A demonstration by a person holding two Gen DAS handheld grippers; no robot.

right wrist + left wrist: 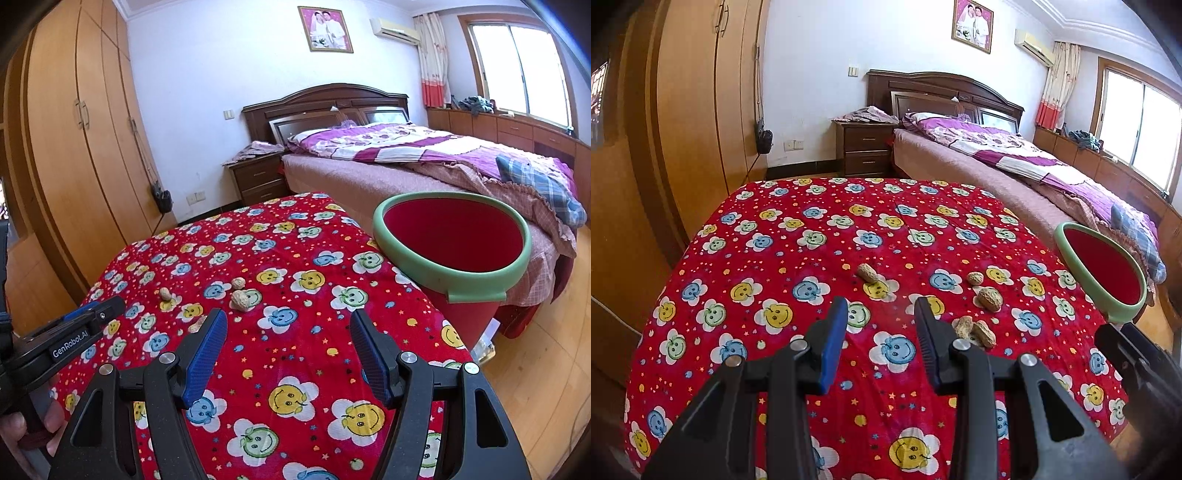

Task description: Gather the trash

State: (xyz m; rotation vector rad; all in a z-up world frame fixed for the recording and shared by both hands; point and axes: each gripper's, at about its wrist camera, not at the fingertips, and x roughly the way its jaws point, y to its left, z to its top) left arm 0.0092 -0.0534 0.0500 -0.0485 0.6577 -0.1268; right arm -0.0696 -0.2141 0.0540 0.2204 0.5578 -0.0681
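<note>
So the trash here was peanut shells scattered on a table under a red smiley-flower cloth. Both grippers hung over it with nothing in them. The left gripper had its jaws part-open and empty, and the right gripper was spread wider, also empty.

From the left gripper's fingers, one peanut sat just ahead and slightly left of the gap. A small shell and a bigger one lay ahead to the right, and a pair of shells was right beside the right-hand finger, on its outer side. The red bin with the green rim stood ahead and to the right of the right gripper's fingers, off the table's edge.

My take on doing it well: the pair by the finger was the closest pick, but it was outside the jaws. So I'd shift sideways to straddle one shell, come down low to the cloth, and close gently so the shell doesn't crack or the fabric bunch up.

Only readable text: "GenRobot.AI" on the left gripper's side, seen from the right camera.
</note>
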